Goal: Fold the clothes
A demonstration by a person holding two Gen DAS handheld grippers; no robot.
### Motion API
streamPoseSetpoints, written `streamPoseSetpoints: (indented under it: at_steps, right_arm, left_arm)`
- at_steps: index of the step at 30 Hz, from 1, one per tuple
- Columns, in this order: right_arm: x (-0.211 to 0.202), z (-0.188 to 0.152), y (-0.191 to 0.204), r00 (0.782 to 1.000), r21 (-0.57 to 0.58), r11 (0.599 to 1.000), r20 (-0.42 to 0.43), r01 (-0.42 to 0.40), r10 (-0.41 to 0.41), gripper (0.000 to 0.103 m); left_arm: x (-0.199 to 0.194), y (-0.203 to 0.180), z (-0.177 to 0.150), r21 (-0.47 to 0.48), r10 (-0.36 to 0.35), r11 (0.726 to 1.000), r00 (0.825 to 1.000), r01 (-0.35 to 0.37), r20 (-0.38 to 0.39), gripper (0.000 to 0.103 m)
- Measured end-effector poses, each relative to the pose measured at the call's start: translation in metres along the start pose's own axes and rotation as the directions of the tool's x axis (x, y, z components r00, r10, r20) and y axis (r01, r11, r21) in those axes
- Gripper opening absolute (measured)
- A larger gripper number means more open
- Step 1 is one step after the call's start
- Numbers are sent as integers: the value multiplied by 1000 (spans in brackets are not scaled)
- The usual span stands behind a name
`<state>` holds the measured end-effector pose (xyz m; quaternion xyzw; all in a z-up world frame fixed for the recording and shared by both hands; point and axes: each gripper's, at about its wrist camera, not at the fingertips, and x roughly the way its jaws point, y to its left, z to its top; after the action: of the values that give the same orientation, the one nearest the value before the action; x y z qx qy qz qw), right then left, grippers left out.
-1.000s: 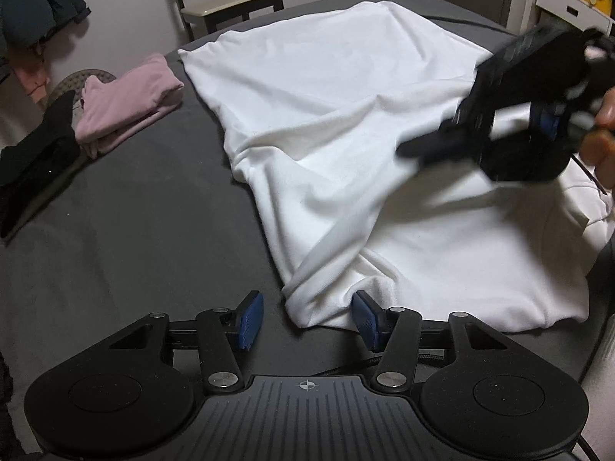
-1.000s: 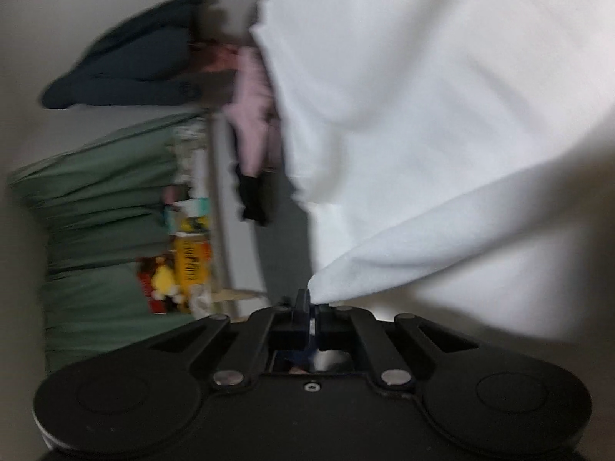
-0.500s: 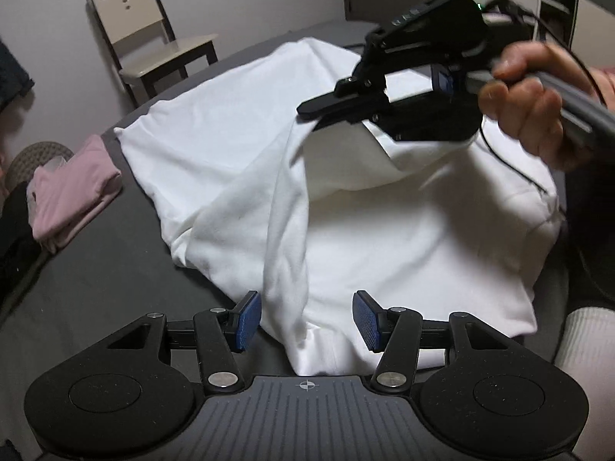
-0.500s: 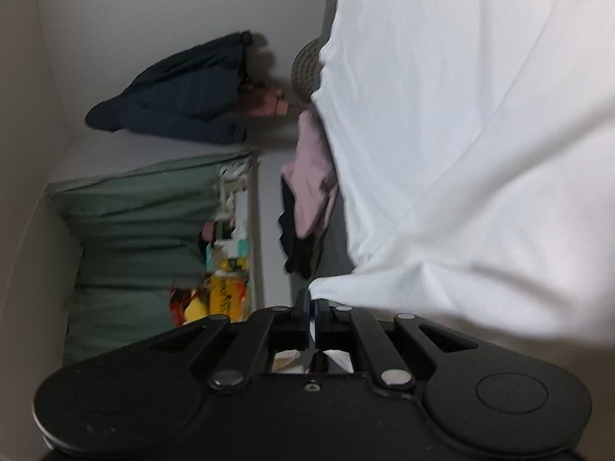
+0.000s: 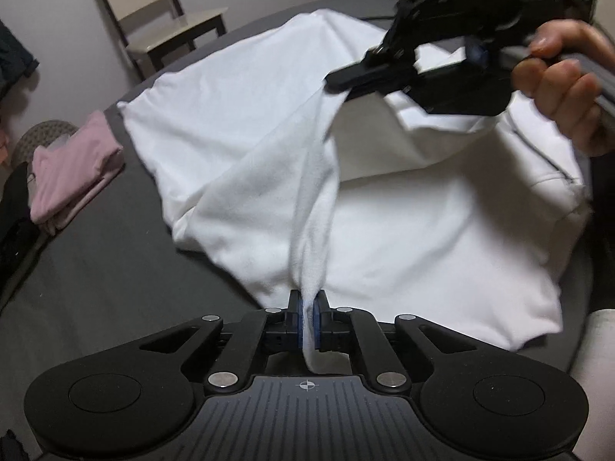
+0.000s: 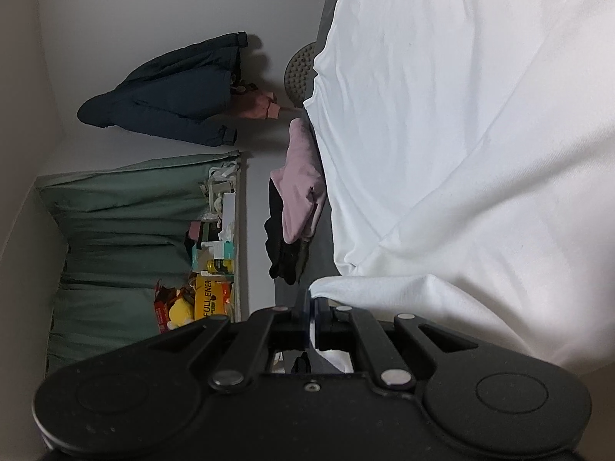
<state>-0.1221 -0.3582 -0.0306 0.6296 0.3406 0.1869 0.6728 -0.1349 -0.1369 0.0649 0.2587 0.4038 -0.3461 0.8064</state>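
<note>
Left gripper (image 5: 306, 320): blue pads (image 5: 295, 322) pressed together on a bunched edge of the white shirt (image 5: 423, 230), a short tail of cloth hanging below them. Right gripper (image 5: 338, 78): jaws closed on a second part of the same edge, raised above the shirt and held by a hand (image 5: 561, 84); in its own view the fingers (image 6: 303, 307) pinch a white hem, rolled sideways. Between the two grips the edge runs as a twisted, drooping band. The rest of the shirt lies spread on the grey bed (image 5: 96, 269), partly lifted beneath the right gripper. Beside the shirt, at the bed's edge, a folded pink garment (image 5: 73, 169) rests next to dark cloth (image 5: 15, 226); beyond the shirt stands a chair (image 5: 161, 27). Handling, as judged: the fabric is light, soft and limp, sagging wherever unsupported, so it is best taken at hems or corners and kept taut between both grips to carry a straight fold line.
</note>
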Motion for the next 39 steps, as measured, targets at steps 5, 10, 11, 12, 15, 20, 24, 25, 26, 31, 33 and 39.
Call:
streamPoseSetpoints:
  at_steps: [5,10,11,12,15,20,24,25,26,31,33,39]
  right_arm:
    - [2,1,-1,1000,-1,1000,-12,21,-21,3]
    - [3,0,-1,999,-6,1000,-18,29,-29,3]
    - [3,1,-1,999,-8,1000,-17,31,-31,3]
    - [2,1,-1,999,-8,999,-16,33,-33,3]
    - [1,1,-3,999,-3,999,-18,35,-35,3]
    - [0,0,-3,999,-7,999,-22,36,-36,3]
    - [0,0,-3,999,-3,1000,-31,27,-27,3]
    - [0,-1,-3,999,-3,1000,-35,25,-25,3]
    - [1,-1,-3,999,-3,1000,-38,22,-22,3]
    - [3,-4,0,998,-14,1000,-58,19,-20,3]
    - [3,-6,0,997,-20,999,-66,28,-30,3]
    - [12,-27,8,979,-126,986,-157,111,-131,4]
  left_arm:
    - [-20,-4,0,34,-86,996,996,87,-13,5]
    - [-20,1,-1,51,-36,998,999,38,-35,6]
    - [-19,3,-1,52,-18,998,999,20,-38,6]
    - [-19,4,-1,48,-2,999,999,4,-39,6]
    - [-16,10,-1,17,-14,1000,1000,15,-26,6]
    - [-3,30,-1,-125,-126,984,992,125,-3,6]
    - [9,44,-2,-244,-193,952,981,185,-8,6]
    - [11,40,-2,-217,-193,959,981,183,-23,6]
    - [13,36,-2,-186,-191,966,981,181,-35,6]
    - [15,12,-2,-59,-89,995,994,85,-70,6]
    - [11,7,-2,-40,-33,999,995,29,-97,5]
    - [-15,18,-19,-17,172,984,969,-178,-175,5]
